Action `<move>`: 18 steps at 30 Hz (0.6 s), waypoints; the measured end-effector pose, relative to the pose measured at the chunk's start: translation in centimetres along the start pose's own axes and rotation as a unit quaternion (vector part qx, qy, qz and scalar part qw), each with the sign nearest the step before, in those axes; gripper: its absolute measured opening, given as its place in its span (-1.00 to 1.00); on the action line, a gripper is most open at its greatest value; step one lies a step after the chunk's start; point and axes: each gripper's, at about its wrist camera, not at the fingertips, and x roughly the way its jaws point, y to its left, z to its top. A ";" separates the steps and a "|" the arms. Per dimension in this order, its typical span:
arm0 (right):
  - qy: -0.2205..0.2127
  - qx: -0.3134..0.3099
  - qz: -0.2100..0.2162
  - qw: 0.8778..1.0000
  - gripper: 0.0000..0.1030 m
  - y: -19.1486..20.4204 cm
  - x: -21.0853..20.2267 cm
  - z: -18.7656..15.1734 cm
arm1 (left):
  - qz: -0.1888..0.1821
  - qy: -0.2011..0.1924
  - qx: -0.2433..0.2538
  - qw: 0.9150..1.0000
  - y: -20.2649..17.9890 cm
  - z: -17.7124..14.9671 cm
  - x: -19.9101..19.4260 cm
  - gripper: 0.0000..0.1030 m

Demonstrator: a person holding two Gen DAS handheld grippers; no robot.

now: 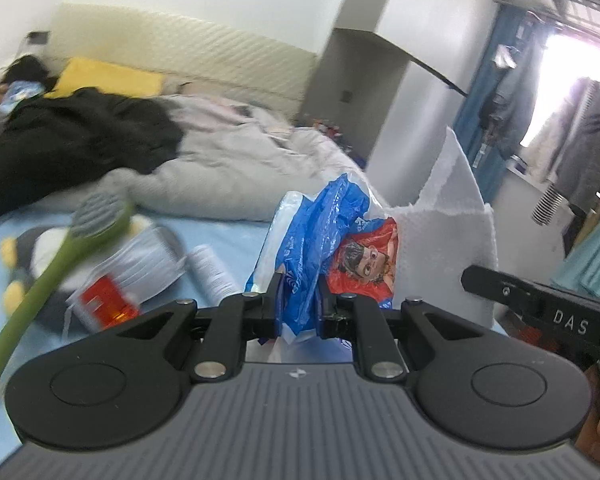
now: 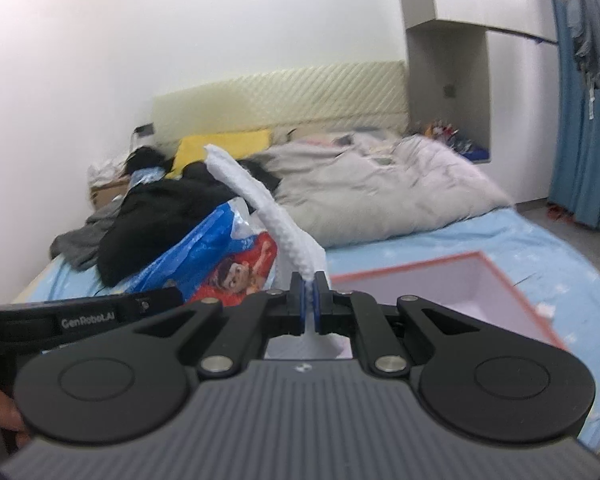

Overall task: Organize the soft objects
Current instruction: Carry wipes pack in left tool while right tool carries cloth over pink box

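Observation:
My left gripper (image 1: 298, 304) is shut on the blue and red plastic wrapper (image 1: 320, 240) of a pack of white tissue paper (image 1: 444, 240), held above the bed. My right gripper (image 2: 309, 300) is shut on a sheet of the white tissue paper (image 2: 260, 200), which sticks up between its fingers. The same wrapper (image 2: 220, 260) shows just left of it in the right wrist view. The right gripper's body (image 1: 540, 308) shows at the right of the left wrist view, and the left gripper's body (image 2: 80, 316) at the left of the right wrist view.
A pink open box (image 2: 460, 292) lies on the light blue bedsheet (image 2: 540, 248) to the right. A green-handled brush (image 1: 60, 248), a penguin plush (image 1: 36, 256), a packet (image 1: 132, 276) and a white tube (image 1: 212, 268) lie at the left. A grey duvet (image 1: 228, 172) and black clothes (image 1: 72, 136) lie behind.

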 end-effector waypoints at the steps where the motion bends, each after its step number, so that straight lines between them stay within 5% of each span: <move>1: -0.001 0.003 -0.006 1.000 -0.86 -0.8 0.1 0.4 | -0.006 0.002 0.003 1.000 -0.7 0.4 0.6 -0.67; 8: 0.034 0.027 -0.041 0.998 -0.86 -6.7 2.2 1.0 | -0.028 0.041 0.027 0.998 -4.7 1.4 6.9 -0.67; 18: 0.127 0.080 -0.077 0.986 -0.85 -12.7 6.8 -2.3 | -0.025 0.146 0.050 0.988 -7.3 -3.1 16.7 -0.67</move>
